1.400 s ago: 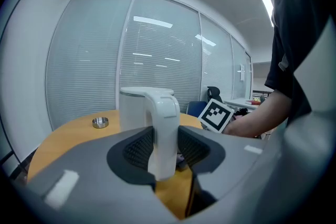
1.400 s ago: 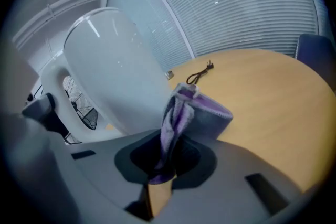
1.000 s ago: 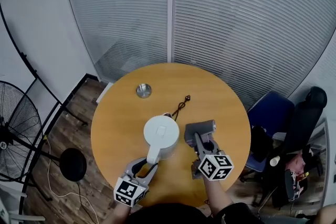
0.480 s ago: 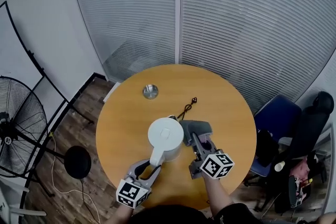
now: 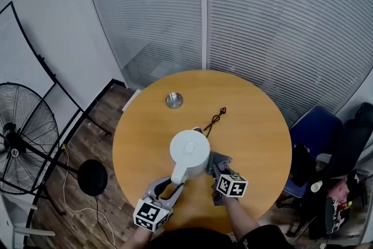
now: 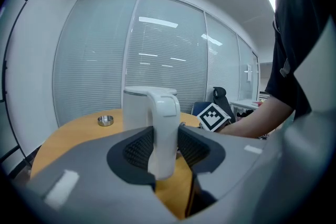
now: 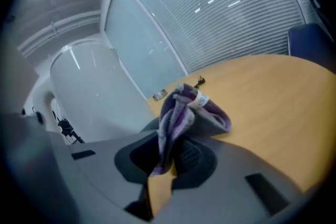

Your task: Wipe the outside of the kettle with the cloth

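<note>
Item 1, near edge of the round table point(image 5: 256, 125): left gripper point(image 5: 175, 182), jaws closed on the white handle point(image 6: 164, 128) of the kettle, pads pressing on both sides of it; it serves as the steadying hold

Item 2, near edge, just right of item 1: right gripper point(image 5: 215, 165), jaws pinching a bunched grey and purple cloth point(image 7: 189, 113), the loose end standing up past the pads; the wad sits low by the kettle's right flank, and I cannot tell whether it actually touches

Item 3, a little nearer than the table's middle: kettle point(image 5: 189, 151), white, upright, lid on, handle turned toward the person; in the right gripper view its wall fills the left side, close beside the cloth

Item 4, past the kettle toward the far edge: a thin black cord point(image 5: 214, 119) lying loose on the wood

Item 5, far left part of the table: a small round metal dish point(image 5: 173, 100), well apart from the kettle

Item 6, beyond the table: glass partition with blinds; a standing fan point(image 5: 23, 143) on the floor to the left, a blue chair point(image 5: 315, 131) to the right

Step in hand, by my judgement: wiping the kettle's right side, low on the wall

Next move calls for: cloth pressed flat to the wall and swept around or up it, handle grip kept firm so the kettle neither slides nor tips
</note>
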Motion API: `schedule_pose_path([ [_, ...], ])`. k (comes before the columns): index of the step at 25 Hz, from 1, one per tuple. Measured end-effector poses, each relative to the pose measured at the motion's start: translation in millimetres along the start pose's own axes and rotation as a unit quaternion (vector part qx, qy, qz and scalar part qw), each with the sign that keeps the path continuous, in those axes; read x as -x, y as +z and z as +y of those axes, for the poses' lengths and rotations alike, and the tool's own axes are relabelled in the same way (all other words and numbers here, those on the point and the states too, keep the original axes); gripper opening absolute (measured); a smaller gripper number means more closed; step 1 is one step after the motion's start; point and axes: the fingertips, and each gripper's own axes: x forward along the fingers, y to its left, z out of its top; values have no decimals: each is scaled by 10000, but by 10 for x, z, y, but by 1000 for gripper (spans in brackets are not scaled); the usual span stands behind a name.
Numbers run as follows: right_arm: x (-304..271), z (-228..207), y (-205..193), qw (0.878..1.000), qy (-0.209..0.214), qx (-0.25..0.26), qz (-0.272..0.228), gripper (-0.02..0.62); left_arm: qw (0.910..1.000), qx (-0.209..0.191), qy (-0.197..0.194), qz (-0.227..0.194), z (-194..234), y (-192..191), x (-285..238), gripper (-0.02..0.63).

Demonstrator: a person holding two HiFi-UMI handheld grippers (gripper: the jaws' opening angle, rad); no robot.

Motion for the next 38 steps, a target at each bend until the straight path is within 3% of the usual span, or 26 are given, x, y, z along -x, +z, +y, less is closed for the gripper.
schedule_pose_path([
  [4,-28,-59,-267,9984,-270,245,421,41,10000,-47,-33,35,9,-39,-1,154],
  [9,105,-41,-259,9981,-456,250,323,41,9997,-90,-208,5,12,-22,-14,155],
  [15,490,100,-141,9960,-823,346,-58,41,9985,-159,-522,48,11,-31,15,156],
  [24,1125,613,-47,9899,-1092,73,-903,41,9915,-432,-1225,1,-26,-70,135,153],
  [30,1430,1058,-53,9826,-1266,-25,-1358,41,9850,-387,-1675,-136,3,-92,322,101],
  [38,1612,1445,-72,9794,-1235,132,-1594,41,9868,-129,-1599,-239,143,-133,546,18],
])
